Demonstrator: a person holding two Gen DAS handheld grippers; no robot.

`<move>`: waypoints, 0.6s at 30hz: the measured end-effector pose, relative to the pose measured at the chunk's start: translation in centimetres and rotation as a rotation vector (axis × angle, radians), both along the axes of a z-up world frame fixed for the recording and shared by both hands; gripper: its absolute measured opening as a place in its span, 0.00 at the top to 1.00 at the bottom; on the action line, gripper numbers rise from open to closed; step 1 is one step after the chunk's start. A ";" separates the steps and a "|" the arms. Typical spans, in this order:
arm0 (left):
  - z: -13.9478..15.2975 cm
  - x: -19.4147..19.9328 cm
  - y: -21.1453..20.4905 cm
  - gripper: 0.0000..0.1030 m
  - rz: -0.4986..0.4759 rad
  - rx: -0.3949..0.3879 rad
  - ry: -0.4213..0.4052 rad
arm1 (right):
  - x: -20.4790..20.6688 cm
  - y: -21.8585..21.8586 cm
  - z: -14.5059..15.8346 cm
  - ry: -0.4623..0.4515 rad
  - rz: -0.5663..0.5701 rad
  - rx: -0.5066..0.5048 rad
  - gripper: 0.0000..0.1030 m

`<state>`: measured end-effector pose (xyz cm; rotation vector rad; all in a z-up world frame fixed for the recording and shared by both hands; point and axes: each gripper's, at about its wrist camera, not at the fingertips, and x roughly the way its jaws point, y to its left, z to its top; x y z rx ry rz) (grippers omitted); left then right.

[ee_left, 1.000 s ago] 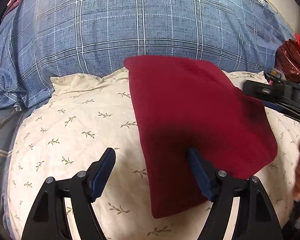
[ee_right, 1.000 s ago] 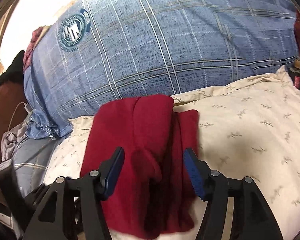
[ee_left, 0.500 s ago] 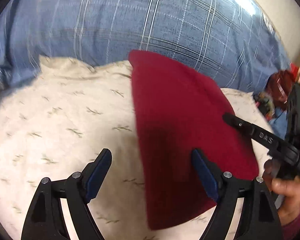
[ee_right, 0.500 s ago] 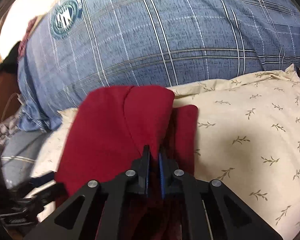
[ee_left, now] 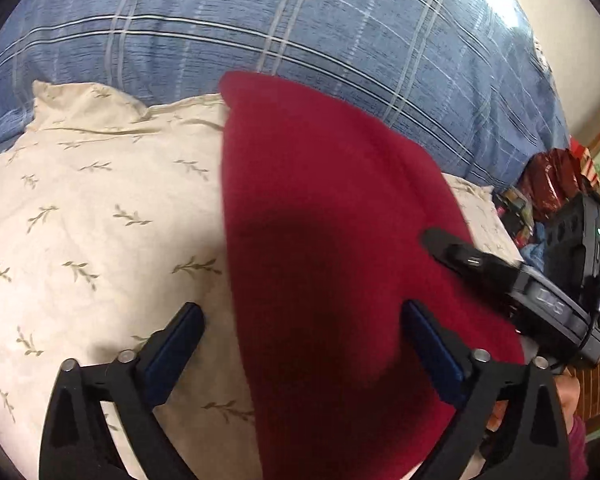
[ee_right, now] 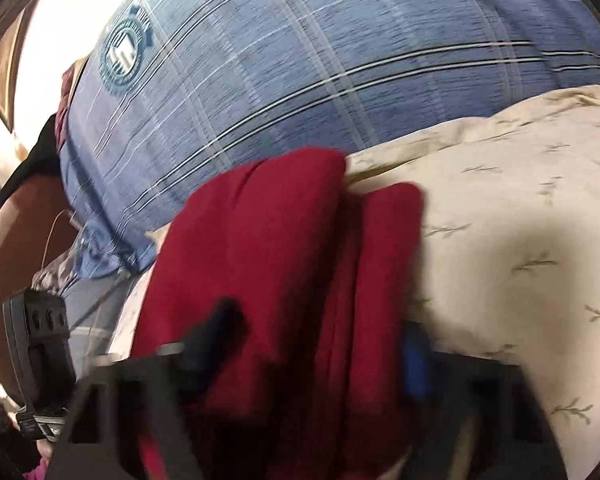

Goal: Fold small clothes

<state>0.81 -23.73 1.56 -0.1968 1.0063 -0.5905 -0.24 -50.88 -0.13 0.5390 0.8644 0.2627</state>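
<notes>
A folded dark red garment (ee_left: 324, 240) lies on a cream pillow with a leaf print (ee_left: 100, 208). My left gripper (ee_left: 300, 340) is open, its right finger over the garment's near part and its left finger over the pillow. In the right wrist view the garment (ee_right: 268, 248) shows folded layers. My right gripper (ee_right: 320, 340) is open and blurred, its fingers straddling the garment's near edge. The right gripper's body also shows in the left wrist view (ee_left: 512, 280), resting against the garment's right edge.
A blue plaid duvet (ee_left: 300, 40) rises behind the pillow, with a round logo (ee_right: 124, 56) in the right wrist view. Red bags and clutter (ee_left: 552, 180) sit at the right. A dark wooden frame (ee_right: 28, 208) and the left gripper's body (ee_right: 36, 344) are at the left.
My right gripper shut on the garment half a second ago and has now opened again. The left gripper moved closer and swung left; the garment stays on the pillow.
</notes>
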 end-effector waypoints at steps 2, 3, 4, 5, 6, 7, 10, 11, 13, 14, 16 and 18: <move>0.6 -0.4 -0.4 0.34 -0.026 0.000 -0.013 | -0.5 0.7 1.1 -0.003 -0.005 -0.048 0.58; 1.2 -0.9 -0.5 0.42 -0.030 0.034 -0.044 | -0.7 1.0 1.5 -0.014 -0.002 -0.062 0.61; 1.7 -1.3 -0.5 0.46 -0.037 0.049 -0.062 | -1.3 1.2 2.4 -0.026 0.005 -0.065 0.62; 2.2 -1.9 -0.3 0.46 -0.045 0.058 -0.073 | -1.8 1.4 2.9 -0.029 0.010 -0.053 0.62; 2.7 -2.8 0.3 0.46 -0.049 0.055 -0.072 | -2.5 1.5 3.6 -0.030 0.019 -0.024 0.63; 3.2 -3.5 0.9 0.46 -0.051 0.050 -0.070 | -3.1 1.6 4.0 -0.033 0.027 -0.007 0.63; 4.6 -6.4 3.4 0.46 -0.043 0.048 -0.071 | -6.1 3.1 5.0 -0.038 0.068 0.024 0.63; 4.9 -7.5 4.2 0.46 -0.031 0.055 -0.069 | -7.2 3.7 4.8 -0.027 0.083 0.044 0.62; 4.5 -9.7 5.5 0.45 -0.007 0.079 -0.059 | -8.7 4.8 3.9 0.004 0.103 0.073 0.57; 4.0 -10.4 5.7 0.45 0.000 0.092 -0.050 | -9.2 5.5 3.1 0.029 0.112 0.058 0.52; 2.2 -11.4 5.9 0.43 0.011 0.141 -0.028 | -10.0 6.1 2.0 0.069 0.083 -0.030 0.46; 1.8 -12.0 6.3 0.41 0.026 0.164 -0.053 | -11.4 5.9 2.8 0.050 0.052 -0.054 0.43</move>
